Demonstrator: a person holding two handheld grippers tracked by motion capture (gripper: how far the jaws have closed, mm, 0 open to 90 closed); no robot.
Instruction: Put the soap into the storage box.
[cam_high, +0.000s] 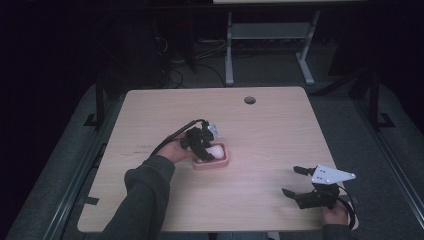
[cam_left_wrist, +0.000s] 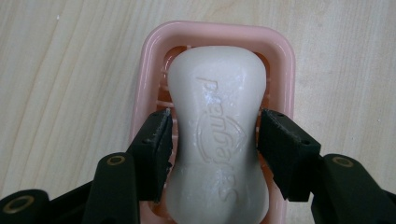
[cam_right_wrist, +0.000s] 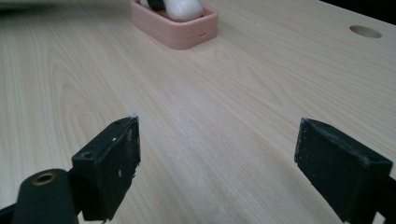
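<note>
A white waisted soap bar (cam_left_wrist: 217, 130) lies in a pink soap dish (cam_left_wrist: 224, 30) near the middle of the wooden table (cam_high: 260, 130). My left gripper (cam_left_wrist: 215, 114) points down over it, one jaw on each side of the bar's narrow waist. A thin gap shows at the pads, so it stands open around the soap. In the high view the soap (cam_high: 216, 151) and dish (cam_high: 220, 163) sit under the left gripper (cam_high: 207, 150). My right gripper (cam_high: 290, 180) rests low at the table's front right, wide open with nothing between its fingers (cam_right_wrist: 218, 123). From there the dish (cam_right_wrist: 187, 35) is far off.
A round cable hole (cam_high: 249, 100) sits near the table's far edge. Bare wood lies between the dish and the right gripper. Beyond the table are a dark floor, cables and a grey desk frame (cam_high: 270, 35).
</note>
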